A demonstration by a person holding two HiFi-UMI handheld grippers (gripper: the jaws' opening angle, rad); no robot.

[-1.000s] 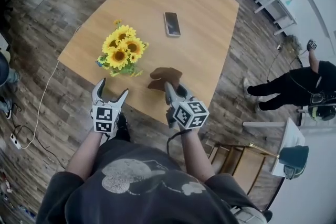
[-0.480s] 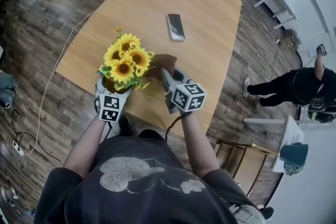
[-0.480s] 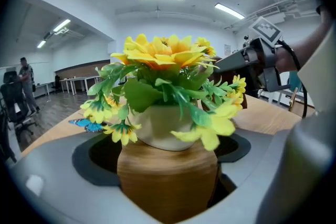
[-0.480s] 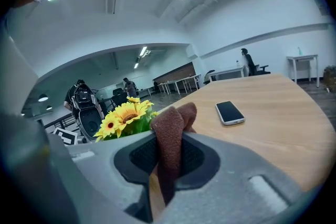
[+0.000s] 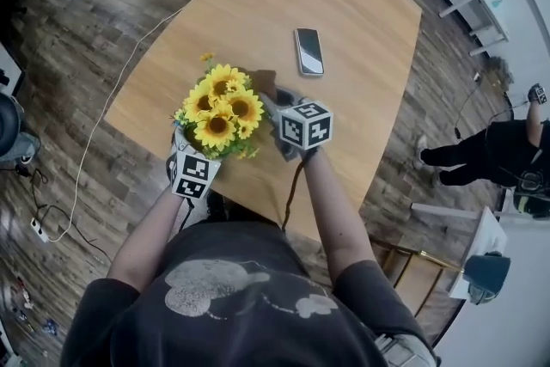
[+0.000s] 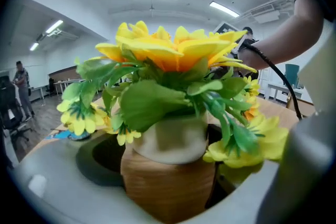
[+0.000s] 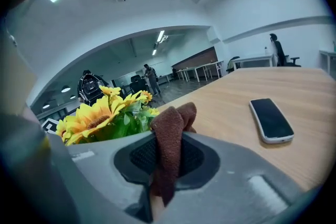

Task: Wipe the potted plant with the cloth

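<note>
My left claw [image 5: 194, 161] is closing around the potted plant [image 5: 219, 112] near the table's [image 5: 344, 21] front edge: yellow sunflowers, green leaves, a brown-and-cream pot [image 6: 168, 181] still clear of the pads. My right claw [image 7: 165, 161], clamped on the brown cloth [image 7: 169, 131], sits just beside the blooms.

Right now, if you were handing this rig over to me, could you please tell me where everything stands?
Left gripper: jaws closing around the brown woven pot of the yellow sunflower plant, pads not yet pressing.
Right gripper: shut on the dark brown cloth, held beside the flowers.
Plant stands upright near the front edge of the light wooden table.
Done: cloth in hand, pot bracketed.
Left: steady the pot, wipe the plant.
</note>
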